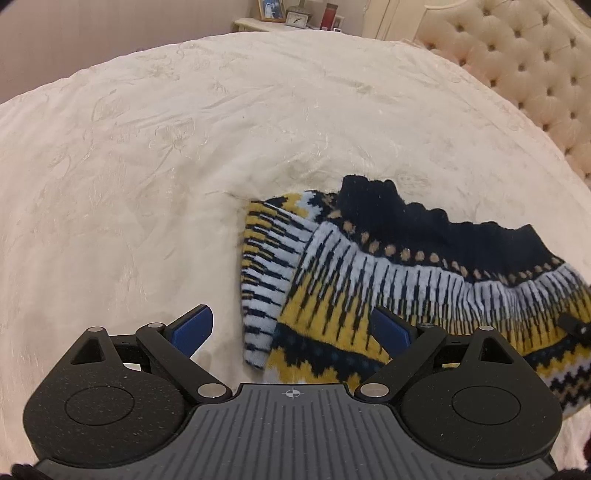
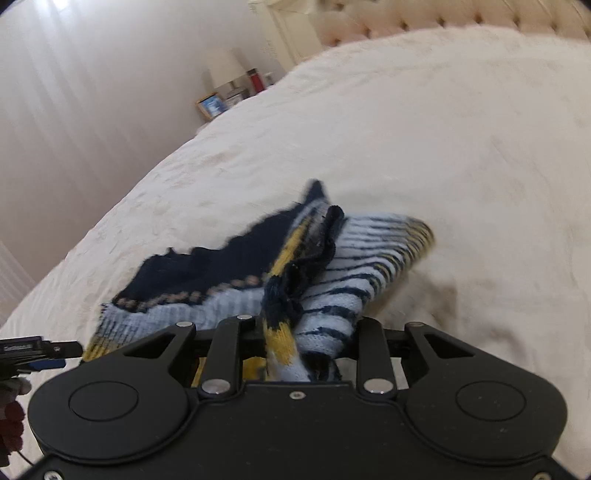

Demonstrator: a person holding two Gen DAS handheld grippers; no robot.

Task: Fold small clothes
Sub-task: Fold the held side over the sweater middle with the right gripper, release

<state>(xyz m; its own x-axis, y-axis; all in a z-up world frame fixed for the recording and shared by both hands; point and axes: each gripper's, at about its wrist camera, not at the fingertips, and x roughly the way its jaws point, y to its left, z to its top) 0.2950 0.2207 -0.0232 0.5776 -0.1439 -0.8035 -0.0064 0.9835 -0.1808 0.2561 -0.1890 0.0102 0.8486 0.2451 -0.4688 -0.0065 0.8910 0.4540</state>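
Note:
A small knitted sweater point(image 1: 369, 273), navy, yellow and pale blue, lies partly folded on the cream bedspread point(image 1: 147, 184). One sleeve point(image 1: 266, 266) is laid over its left side. My left gripper point(image 1: 291, 328) hovers open just above the sweater's near left part, blue pads point(image 1: 194, 328) wide apart and holding nothing. In the right wrist view my right gripper point(image 2: 295, 332) is shut on a bunched fold of the sweater point(image 2: 295, 266) and holds it lifted off the bed. Cloth hides its fingertips. The left gripper's tip point(image 2: 44, 349) shows at the left edge.
A tufted cream headboard point(image 1: 535, 74) stands at the far right of the bed. Beyond the bed a nightstand point(image 1: 291, 22) carries a photo frame, a clock and a red bottle. A lamp point(image 2: 225, 68) stands there too. The bedspread point(image 2: 443, 129) stretches wide around the sweater.

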